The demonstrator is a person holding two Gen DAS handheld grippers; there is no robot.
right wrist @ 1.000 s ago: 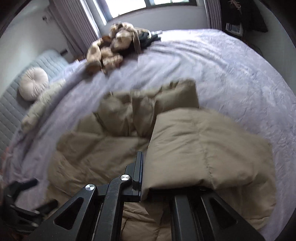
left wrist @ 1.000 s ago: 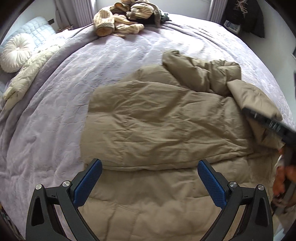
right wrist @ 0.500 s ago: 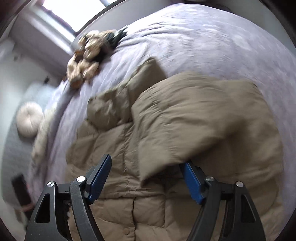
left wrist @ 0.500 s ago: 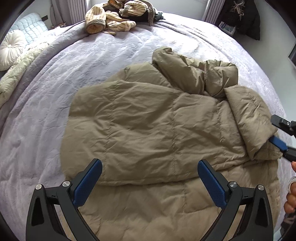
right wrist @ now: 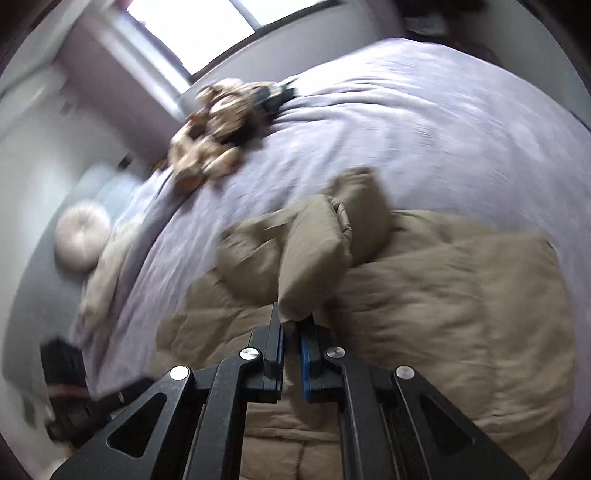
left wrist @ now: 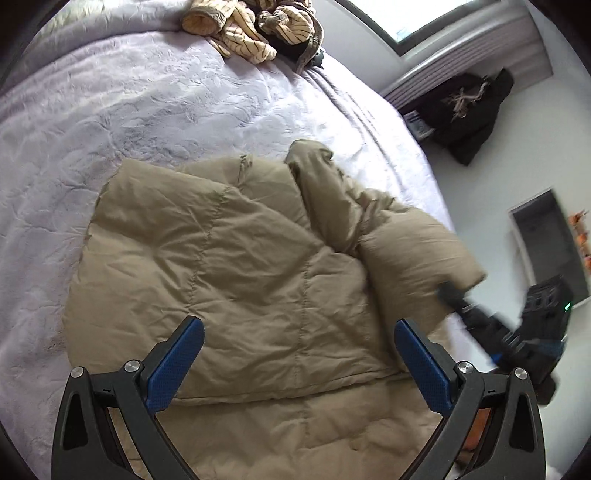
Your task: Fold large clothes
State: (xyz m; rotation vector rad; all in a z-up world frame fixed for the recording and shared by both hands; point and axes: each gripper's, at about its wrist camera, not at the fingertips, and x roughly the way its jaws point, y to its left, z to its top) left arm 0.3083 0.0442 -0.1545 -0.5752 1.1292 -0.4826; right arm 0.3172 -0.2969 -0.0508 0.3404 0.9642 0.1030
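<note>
The left hand-held gripper [left wrist: 299,363] hovers wide open and empty above the tan puffer jacket [left wrist: 229,266] (spread on the bed [left wrist: 129,110]); the right hand-held gripper [right wrist: 291,325], jaws just closed, pinches its sleeve [right wrist: 314,254].

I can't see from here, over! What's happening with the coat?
Right gripper shut on tan coat sleeve. Left gripper open above coat. Nothing blocking.

Lavender quilted bed [left wrist: 147,122]; striped tan clothes heap [left wrist: 251,29] at far edge; round cream cushion [right wrist: 81,240] beside bed; dark garment [left wrist: 469,110] hanging on wall; bright window [right wrist: 207,26].
</note>
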